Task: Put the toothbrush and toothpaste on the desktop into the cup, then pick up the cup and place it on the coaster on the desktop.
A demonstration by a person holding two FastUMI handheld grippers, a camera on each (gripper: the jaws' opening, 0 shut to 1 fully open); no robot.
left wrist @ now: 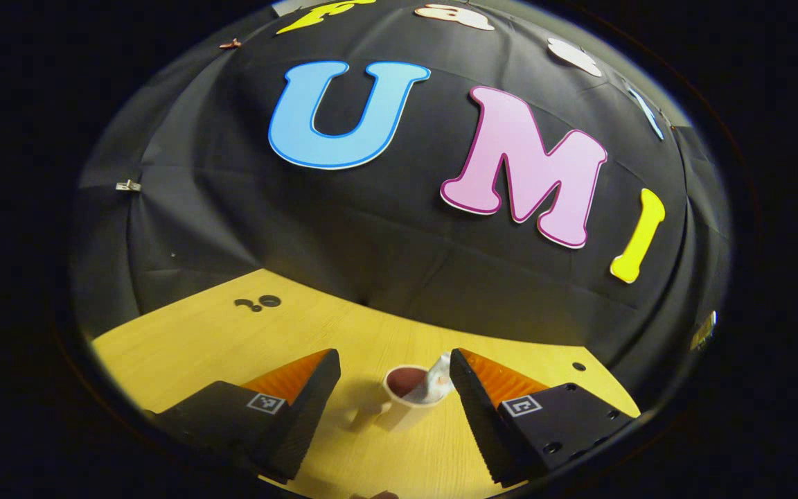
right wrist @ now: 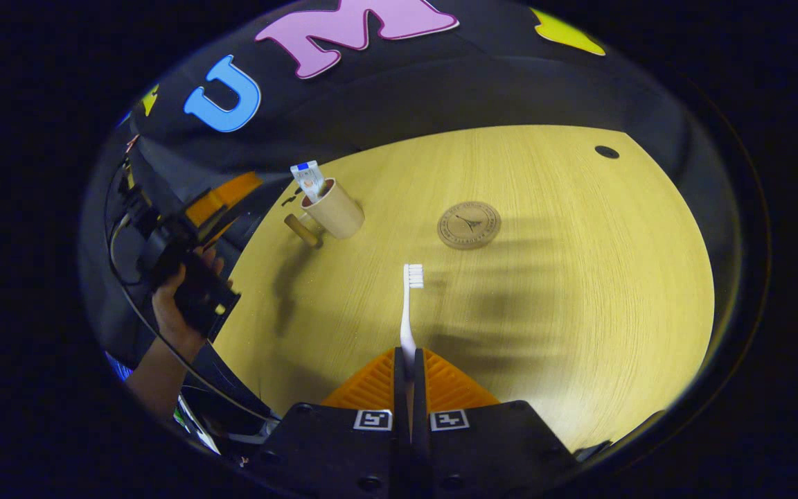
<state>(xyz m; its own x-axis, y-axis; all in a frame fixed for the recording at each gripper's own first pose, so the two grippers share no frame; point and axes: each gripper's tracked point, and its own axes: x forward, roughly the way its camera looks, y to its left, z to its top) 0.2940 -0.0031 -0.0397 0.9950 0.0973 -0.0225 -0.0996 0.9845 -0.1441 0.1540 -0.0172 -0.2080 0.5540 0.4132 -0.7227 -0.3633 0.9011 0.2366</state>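
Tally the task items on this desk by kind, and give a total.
Cup: 1, standing on the desk
Toothpaste tube: 1, already in the cup
Toothbrush: 1, its handle held between the right gripper's closed jaws, bristle head pointing away
Coaster: 1, bare
Total: 4

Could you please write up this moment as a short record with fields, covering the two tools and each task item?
left tool: open, fingers either side of the cup, not touching
right tool: shut on the white plastic toothbrush, bristles pointing forward
beige handled cup: upright on the light wooden desktop
small white toothpaste tube: standing in the cup
round brown coaster: bare, right of the cup in the right gripper view
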